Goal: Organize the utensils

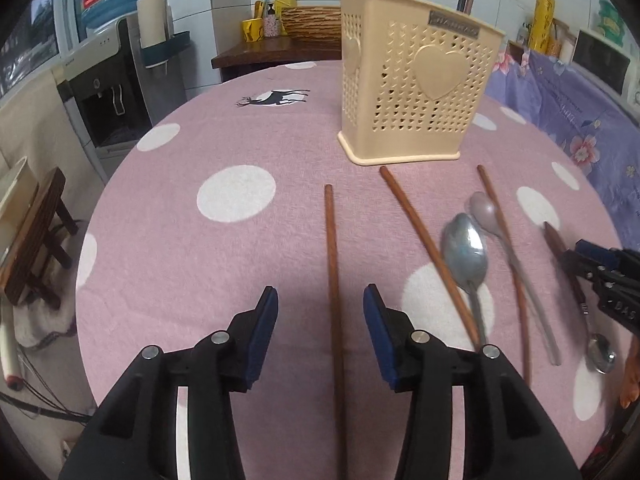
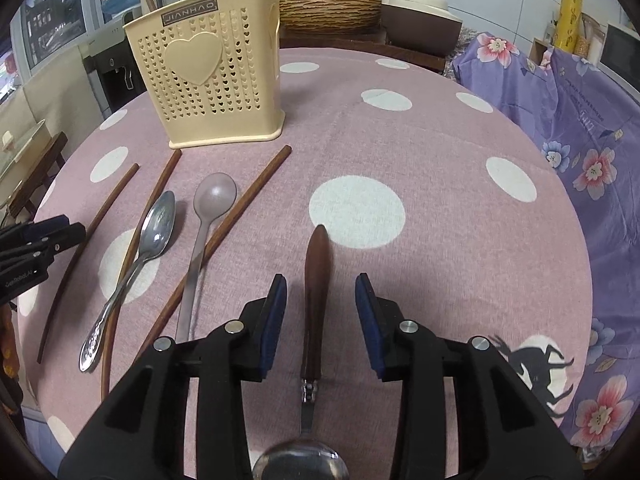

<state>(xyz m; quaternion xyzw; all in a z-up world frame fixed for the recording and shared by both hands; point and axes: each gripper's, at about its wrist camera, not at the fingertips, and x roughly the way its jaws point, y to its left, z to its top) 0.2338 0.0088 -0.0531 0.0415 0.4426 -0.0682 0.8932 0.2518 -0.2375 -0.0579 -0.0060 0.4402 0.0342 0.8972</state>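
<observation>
The left claw [image 1: 320, 306] stood with its two blue pads apart, and nothing was pinched between them. One brown chopstick [image 1: 332, 264] lay flat on the worktop [image 1: 168, 248] right in the gap, not touching either pad as far as could be seen. The stick ran long and straight away from the claw, pointing toward the yellow holder [image 1: 416, 92] that stood farther back and a bit to the right. So the stick's long side lined up with the way the claw pointed, and the pads sat one on each side of it. The right claw [image 2: 321, 304] was apart too and held nothing. Between its pads lay a spoon with a wooden handle [image 2: 316, 280], also flat on the worktop. Its handle pointed away from the claw and its round bowl end sat close under the camera. Further out, between the two claws, lay two more chopsticks, a shiny metal spoon [image 2: 156, 228] and a pale spoon [image 2: 214, 196], all well apart from the pads. The left claw looked nearer to the lone chopstick, and the right claw nearer to the wooden spoon. Each claw would likely need to drop and squeeze across its thing.
</observation>
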